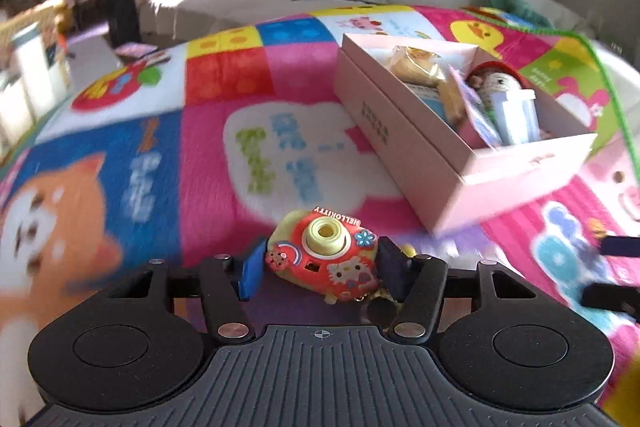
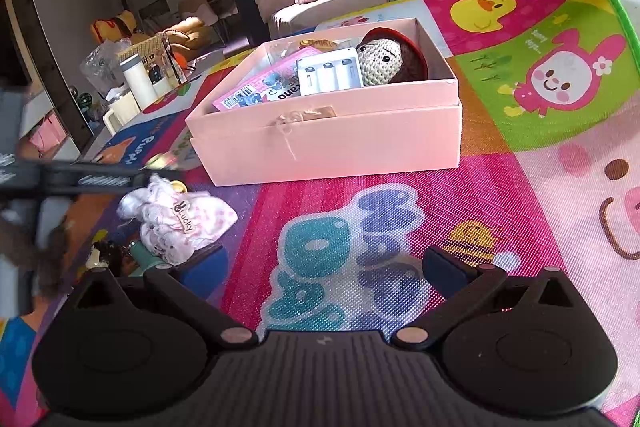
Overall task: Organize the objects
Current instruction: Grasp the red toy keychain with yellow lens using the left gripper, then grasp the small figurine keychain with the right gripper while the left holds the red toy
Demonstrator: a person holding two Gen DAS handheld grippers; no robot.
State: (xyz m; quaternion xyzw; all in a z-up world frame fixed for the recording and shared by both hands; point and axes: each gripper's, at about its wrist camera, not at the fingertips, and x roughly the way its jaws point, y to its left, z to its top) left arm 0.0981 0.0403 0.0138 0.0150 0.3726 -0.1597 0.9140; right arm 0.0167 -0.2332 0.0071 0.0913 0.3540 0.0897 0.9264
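Colourful cartoon play mat (image 1: 224,75) carries an open pink cardboard box (image 1: 404,131). Left gripper (image 1: 322,269) jaws clamp the red Hello Kitty toy camera (image 1: 324,255); right gripper (image 2: 324,267) jaws stand apart. Clear the box wall before releasing.

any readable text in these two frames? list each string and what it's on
"HELLOKITTY": toy camera held in the left gripper.
"Lucky": tag on the pink cloth pouch.
"Puppy": colourful play mat, near the fox picture.
Booklet in the pink box: barcode digits and title partly hidden, unreadable.
Box side print, mat's blue and green characters: blurred.
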